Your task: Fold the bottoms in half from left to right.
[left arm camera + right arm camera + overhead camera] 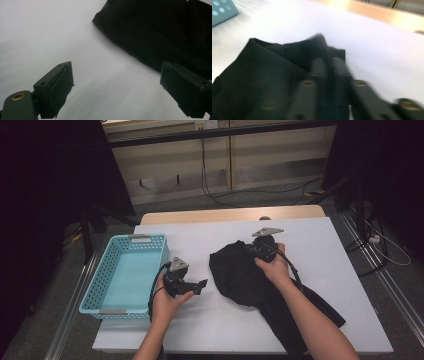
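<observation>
- The left gripper, a black two-jaw tool with a grey three-cornered plate on top, is held in the person's left hand near the front of the white table cover. In the left gripper view its jaws stand wide apart and released, with nothing between them, just above the white surface.
- A dark cable from this gripper curves down beside the hand.
- The black soft cloth garment lies crumpled to the right of the left gripper, near but not touching it. One long part of it runs toward the front right edge of the table, under the person's right forearm.
- The right gripper, the same kind of black tool, is held in the right hand at the far top part of the garment. In the right gripper view its jaws are nearly together and clenched on a raised fold of the black cloth; the picture is blurred.
- A light blue plastic basket with small holes stands at the left side of the table, beside the left gripper.
- Behind the white cover a strip of pale wooden table edge shows.
</observation>
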Demonstrator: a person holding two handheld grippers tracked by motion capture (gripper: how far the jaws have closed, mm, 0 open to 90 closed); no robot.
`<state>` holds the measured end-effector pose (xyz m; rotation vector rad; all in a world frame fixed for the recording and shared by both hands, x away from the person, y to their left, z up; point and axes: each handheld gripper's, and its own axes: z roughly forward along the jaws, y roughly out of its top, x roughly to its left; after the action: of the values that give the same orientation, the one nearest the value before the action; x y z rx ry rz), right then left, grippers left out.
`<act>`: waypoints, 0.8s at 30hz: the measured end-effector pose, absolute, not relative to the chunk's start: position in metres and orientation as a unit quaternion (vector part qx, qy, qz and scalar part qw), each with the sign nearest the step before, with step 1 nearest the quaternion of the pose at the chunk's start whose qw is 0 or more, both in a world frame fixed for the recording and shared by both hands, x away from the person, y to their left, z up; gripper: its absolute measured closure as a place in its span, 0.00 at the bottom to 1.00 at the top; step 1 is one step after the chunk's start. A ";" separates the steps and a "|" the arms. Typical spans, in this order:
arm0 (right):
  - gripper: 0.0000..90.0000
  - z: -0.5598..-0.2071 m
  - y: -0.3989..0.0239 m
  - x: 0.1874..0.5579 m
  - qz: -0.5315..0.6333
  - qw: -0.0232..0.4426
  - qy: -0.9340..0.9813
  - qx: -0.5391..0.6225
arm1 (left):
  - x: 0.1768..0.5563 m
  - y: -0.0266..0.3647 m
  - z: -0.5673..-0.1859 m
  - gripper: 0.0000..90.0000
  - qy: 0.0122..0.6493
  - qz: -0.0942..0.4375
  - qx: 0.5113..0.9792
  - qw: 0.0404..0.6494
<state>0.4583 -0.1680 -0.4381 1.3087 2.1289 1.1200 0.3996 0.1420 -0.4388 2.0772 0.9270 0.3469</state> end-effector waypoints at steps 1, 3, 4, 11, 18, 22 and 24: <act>0.72 -0.439 -0.168 0.458 0.388 0.209 0.766 0.468 | 0.400 0.142 -0.439 0.13 0.369 0.138 0.823 0.409; 0.66 -0.439 -0.170 0.456 0.381 0.206 0.769 0.470 | 0.402 0.142 -0.439 0.13 0.370 0.137 0.822 0.410; 0.61 -0.438 -0.172 0.455 0.382 0.199 0.767 0.475 | 0.403 0.142 -0.439 0.13 0.373 0.137 0.821 0.411; 0.41 -0.424 -0.189 0.428 0.377 0.193 0.778 0.464 | 0.412 0.135 -0.439 0.13 0.379 0.127 0.817 0.416; 0.35 -0.419 -0.209 0.391 0.383 0.189 0.782 0.454 | 0.424 0.128 -0.440 0.17 0.388 0.119 0.815 0.414; 0.32 -0.421 -0.218 0.373 0.389 0.189 0.780 0.452 | 0.432 0.120 -0.439 0.25 0.391 0.111 0.812 0.419; 0.32 -0.422 -0.223 0.366 0.390 0.187 0.779 0.454 | 0.436 0.116 -0.438 0.31 0.387 0.112 0.814 0.419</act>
<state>0.3657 -0.2225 -0.4220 1.2784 2.1925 1.0993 0.4361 0.1157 -0.4384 2.0405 0.9715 0.2817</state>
